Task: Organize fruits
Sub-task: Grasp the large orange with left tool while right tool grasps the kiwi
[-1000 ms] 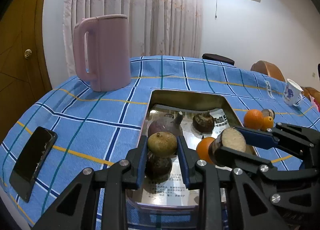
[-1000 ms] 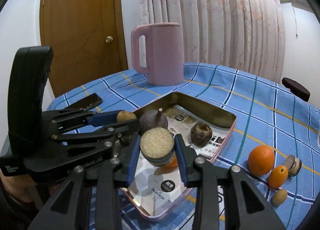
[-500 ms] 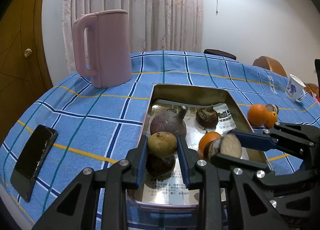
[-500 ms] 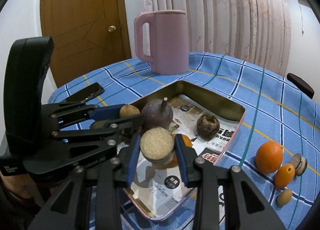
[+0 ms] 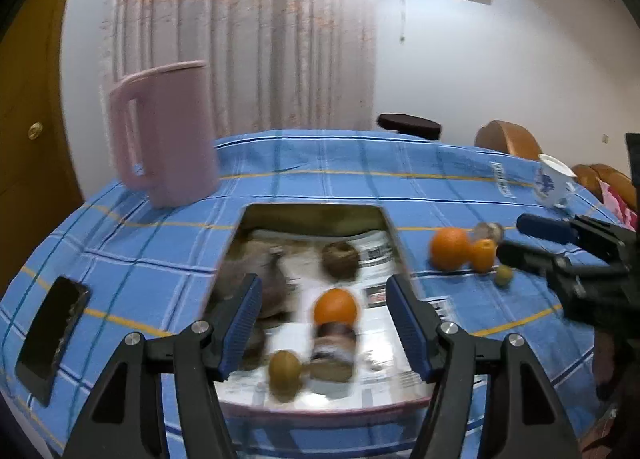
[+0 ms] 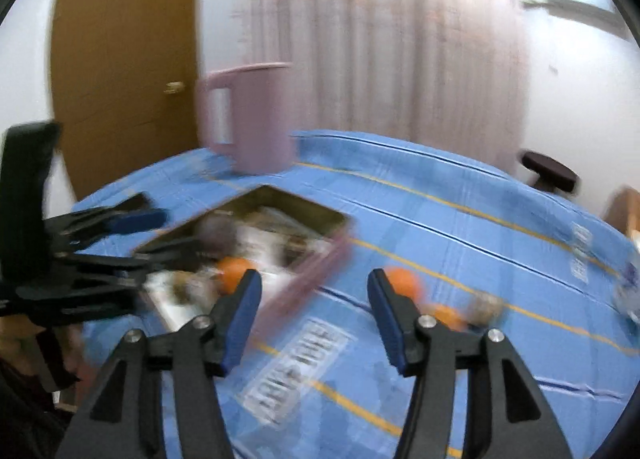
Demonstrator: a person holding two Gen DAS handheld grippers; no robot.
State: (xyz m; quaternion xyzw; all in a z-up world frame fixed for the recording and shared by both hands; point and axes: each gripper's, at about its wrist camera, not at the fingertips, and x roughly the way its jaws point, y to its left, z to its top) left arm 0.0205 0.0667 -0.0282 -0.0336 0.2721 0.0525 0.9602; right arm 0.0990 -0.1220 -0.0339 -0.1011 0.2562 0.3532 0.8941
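While blurred, both tongs (image 5: pixel 324 323) (image 6: pixel 314 315) gape (empty).

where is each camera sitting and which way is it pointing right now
Left wrist: sits behind the open left gripper, looking down over the tray of fruit; the right gripper shows at right.
Right wrist: sits behind the open right gripper, facing the blue tablecloth right of the tray; the left gripper shows at left.
Shared: tray, pink jug, loose oranges.
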